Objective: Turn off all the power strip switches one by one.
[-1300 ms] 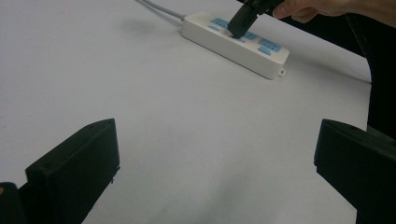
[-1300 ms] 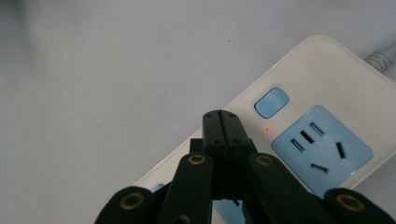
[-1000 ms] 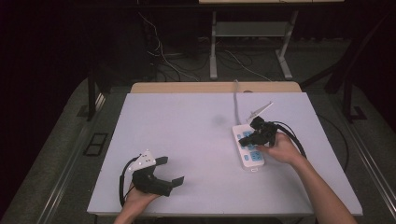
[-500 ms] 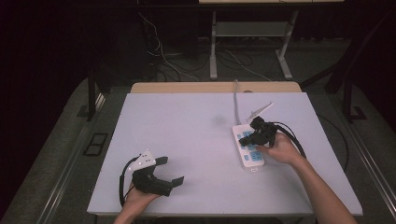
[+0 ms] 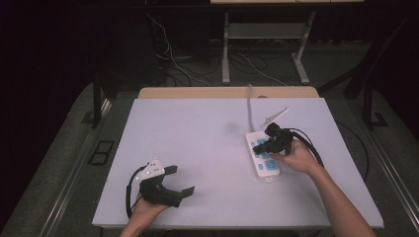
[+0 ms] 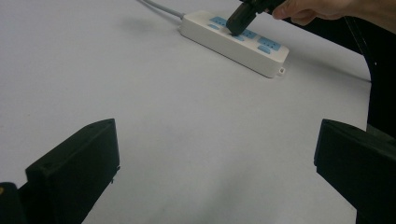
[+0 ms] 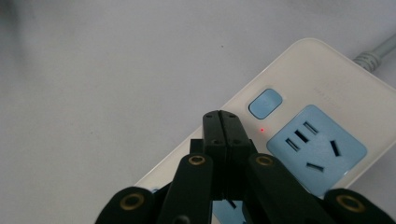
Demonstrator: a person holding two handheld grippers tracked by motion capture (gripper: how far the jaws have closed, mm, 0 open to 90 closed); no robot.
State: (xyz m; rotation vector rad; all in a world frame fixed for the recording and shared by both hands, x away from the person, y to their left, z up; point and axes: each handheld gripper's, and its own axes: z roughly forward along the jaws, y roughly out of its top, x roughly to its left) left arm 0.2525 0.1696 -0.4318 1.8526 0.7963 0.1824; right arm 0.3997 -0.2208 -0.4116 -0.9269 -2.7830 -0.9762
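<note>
Right gripper [image 7: 225,122], jaws pressed together empty, is held just short of the power strip's [image 7: 322,84] switch button [image 7: 265,103]; its red indicator light [image 7: 262,130] is lit, so pressing seems done.

You are working at a pale, matte rectangular tabletop [image 5: 197,148], and a light wooden strip [image 5: 197,92] runs along its far edge. Around it you have grey carpeted floor [image 5: 64,163]. Beyond the far edge, look for a loose tangle of dark and light cables [image 5: 173,64] on the floor, beside the white metal legs of another table's frame [image 5: 226,49]. To your left, a dark rectangular floor plate [image 5: 101,152] sits near the table's side.
</note>
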